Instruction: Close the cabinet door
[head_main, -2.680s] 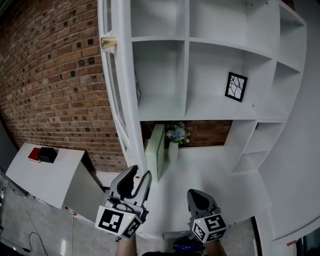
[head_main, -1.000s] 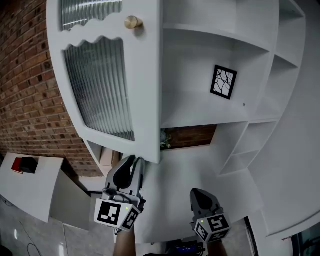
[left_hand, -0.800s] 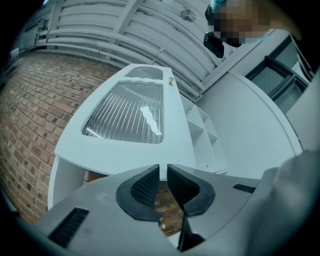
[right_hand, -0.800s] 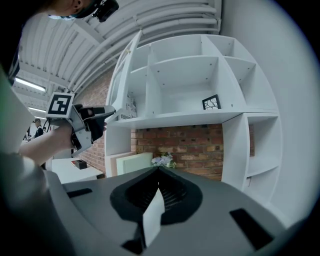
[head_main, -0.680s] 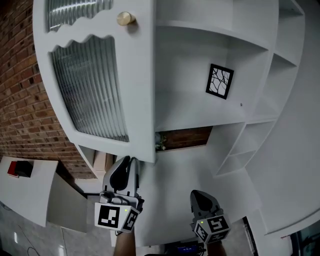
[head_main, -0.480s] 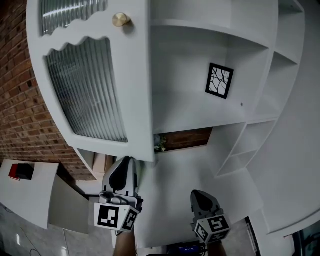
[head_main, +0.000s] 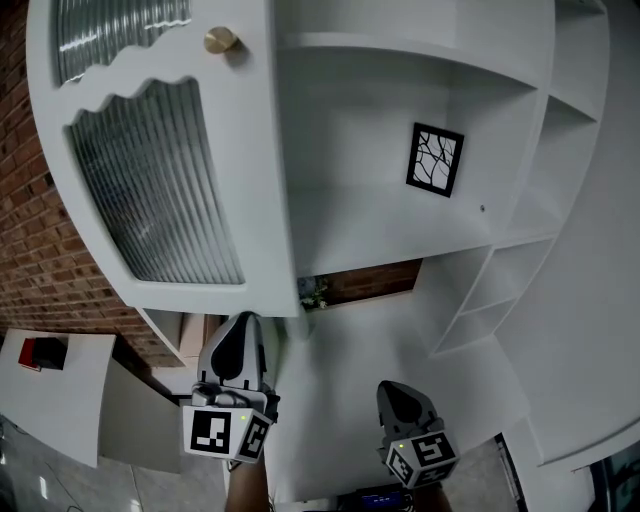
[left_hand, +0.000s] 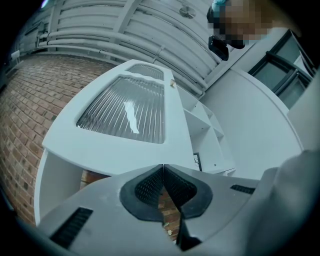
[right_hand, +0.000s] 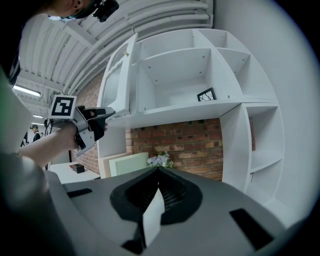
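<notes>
The white cabinet door (head_main: 170, 170) has ribbed glass panes and a brass knob (head_main: 221, 40). It stands ajar, angled out from the open shelves (head_main: 380, 200). My left gripper (head_main: 243, 322) is shut and empty, its tips against the door's lower edge near the free corner. The right gripper view shows the left gripper (right_hand: 95, 120) touching that corner of the door (right_hand: 119, 75). In the left gripper view the door (left_hand: 135, 115) fills the space above the shut jaws of the left gripper (left_hand: 163, 167). My right gripper (head_main: 397, 388) hangs lower, shut and empty, away from the door.
A small framed black-and-white picture (head_main: 434, 158) stands on a shelf. Below the shelves are a flower bunch (right_hand: 159, 160) and a pale green board (right_hand: 131, 162) against a brick wall (right_hand: 195, 142). A white table (head_main: 45, 385) with a red and black item sits at the lower left.
The door has swung from edge-on toward the shelves, showing its glass front. My left gripper has followed its lower edge. The right gripper has hardly moved.
</notes>
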